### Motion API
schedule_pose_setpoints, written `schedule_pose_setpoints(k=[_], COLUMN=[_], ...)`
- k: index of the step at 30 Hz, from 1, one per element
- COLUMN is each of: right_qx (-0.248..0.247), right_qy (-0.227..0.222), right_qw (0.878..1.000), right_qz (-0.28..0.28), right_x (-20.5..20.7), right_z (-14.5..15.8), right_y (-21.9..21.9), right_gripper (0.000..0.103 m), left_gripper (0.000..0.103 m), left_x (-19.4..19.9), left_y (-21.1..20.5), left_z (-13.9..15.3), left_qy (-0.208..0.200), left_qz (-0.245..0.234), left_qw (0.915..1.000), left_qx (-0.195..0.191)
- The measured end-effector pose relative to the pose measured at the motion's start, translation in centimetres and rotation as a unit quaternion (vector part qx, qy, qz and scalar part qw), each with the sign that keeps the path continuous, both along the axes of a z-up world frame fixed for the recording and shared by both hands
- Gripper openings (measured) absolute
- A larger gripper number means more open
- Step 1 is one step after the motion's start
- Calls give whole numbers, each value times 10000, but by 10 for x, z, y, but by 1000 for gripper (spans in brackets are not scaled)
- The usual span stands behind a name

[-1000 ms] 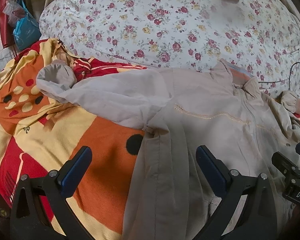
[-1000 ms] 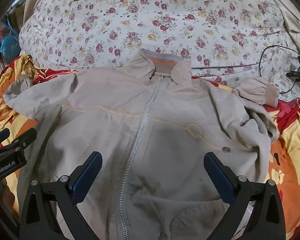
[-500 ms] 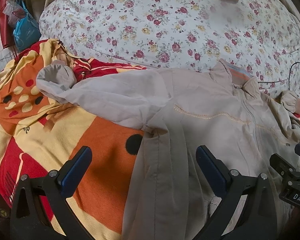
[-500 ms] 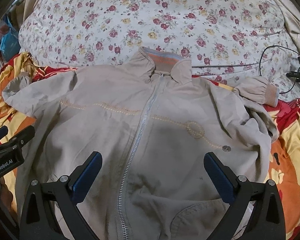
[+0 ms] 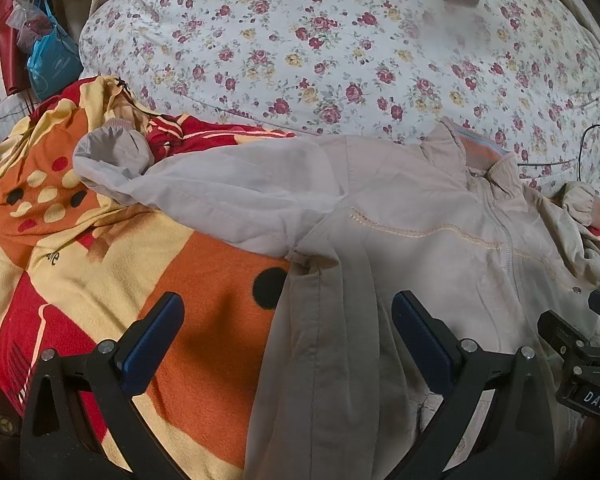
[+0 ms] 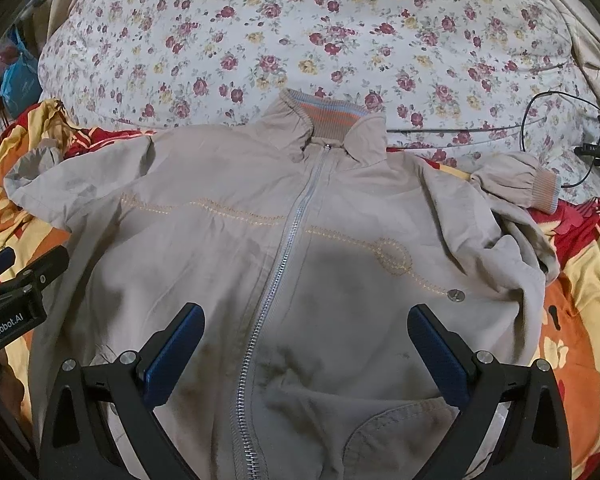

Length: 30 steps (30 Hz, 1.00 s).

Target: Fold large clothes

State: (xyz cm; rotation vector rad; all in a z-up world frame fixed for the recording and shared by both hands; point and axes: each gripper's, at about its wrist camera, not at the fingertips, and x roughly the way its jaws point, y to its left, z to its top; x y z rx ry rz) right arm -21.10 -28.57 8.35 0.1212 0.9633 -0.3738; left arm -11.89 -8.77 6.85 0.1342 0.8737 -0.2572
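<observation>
1. Left gripper (image 5: 286, 334): its jaws are spread wide and hold nothing. It hovers over the jacket's side seam, below the armpit.
2. Right gripper (image 6: 306, 342): its jaws are likewise spread and empty. It straddles the zipper (image 6: 278, 276) at the lower front of the jacket.
3. Jacket (image 6: 228, 248): beige, zipped shut, it lies front up and nearly flat on the patterned blanket (image 5: 100, 264). Its collar (image 6: 328, 120) touches the floral quilt (image 6: 300, 36).
4. Sleeves: the left-hand sleeve (image 5: 204, 196) extends away from the jacket's shoulder, and the far cuff (image 6: 518, 180) is bunched beside the opposite shoulder.
5. Step in hand, judged: the first fold, not yet begun. It goes best if each sleeve is pinched near its cuff and laid straight across the jacket's chest. Wrinkles near the bunched shoulder should be smoothed first, lest they be trapped in the fold.
</observation>
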Motion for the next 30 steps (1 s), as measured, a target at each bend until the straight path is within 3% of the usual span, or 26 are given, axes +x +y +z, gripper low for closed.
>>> schedule_pose_setpoints(k=[30], right_qx=[199], right_qy=[66], right_qw=[9998], right_qz=[59], right_x=[6], right_z=[-1], right_y=[-2], right_gripper=[102], left_gripper=[103], left_x=[17], left_y=[20], left_z=[4], left_qy=[63], left_qz=[294], left_qw=[9995], left_qx=[11])
